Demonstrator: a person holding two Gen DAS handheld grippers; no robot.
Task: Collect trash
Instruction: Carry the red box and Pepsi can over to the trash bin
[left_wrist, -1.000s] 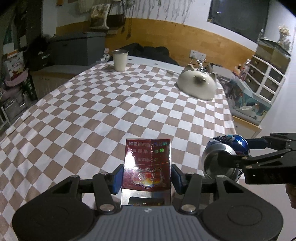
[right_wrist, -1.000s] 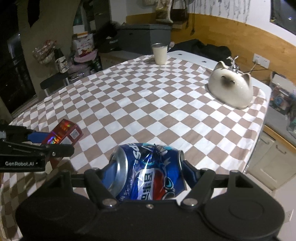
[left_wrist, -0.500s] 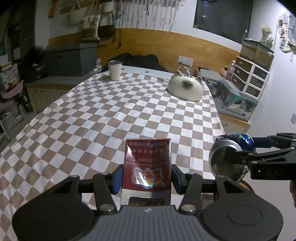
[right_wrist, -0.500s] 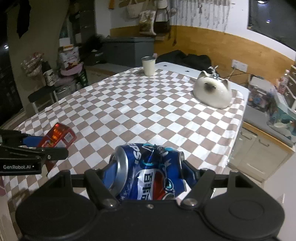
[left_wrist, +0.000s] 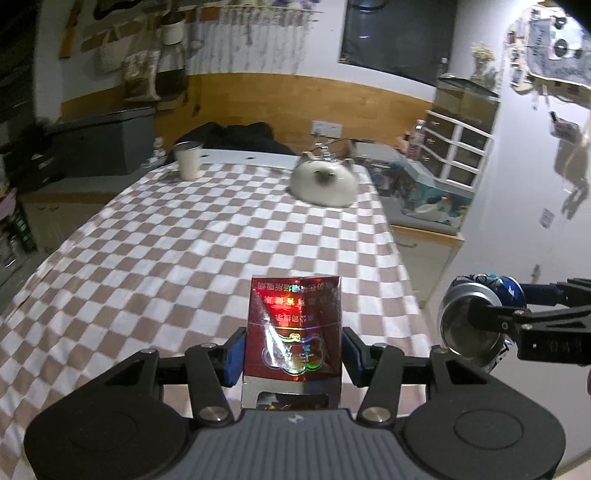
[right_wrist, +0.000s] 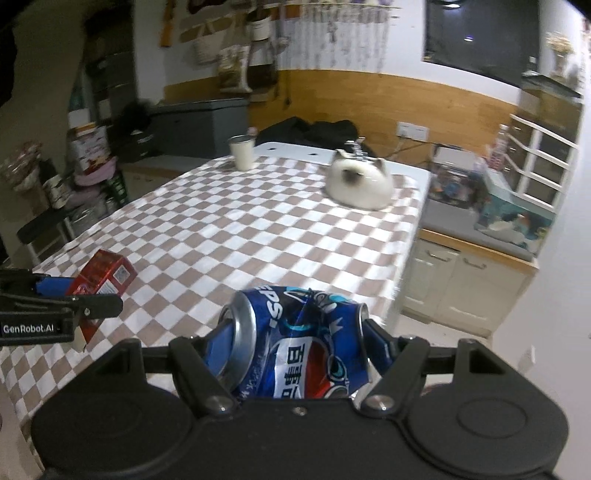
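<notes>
The left gripper (left_wrist: 293, 349) has its jaws closed on a red foil-wrapped packet (left_wrist: 294, 328), blue pads pressed against its two sides; the packet stands upright between them, raised above the near end of the desk (left_wrist: 192, 258), which is covered by a brown-and-white checked cloth; the right wrist view shows the same packet (right_wrist: 101, 277) at the left, clear of the cloth. The right gripper (right_wrist: 295, 339) has its jaws clamped on a crushed blue soda can (right_wrist: 295, 343), gripping it end to end so it lies crosswise; in the left wrist view the can (left_wrist: 476, 325) hangs beyond the desk's right edge, over the floor as far as the blur allows. At the far end of the desk stand a pale cup (left_wrist: 188, 160) and a white cat-shaped object (left_wrist: 325, 181), well apart from both grippers.
</notes>
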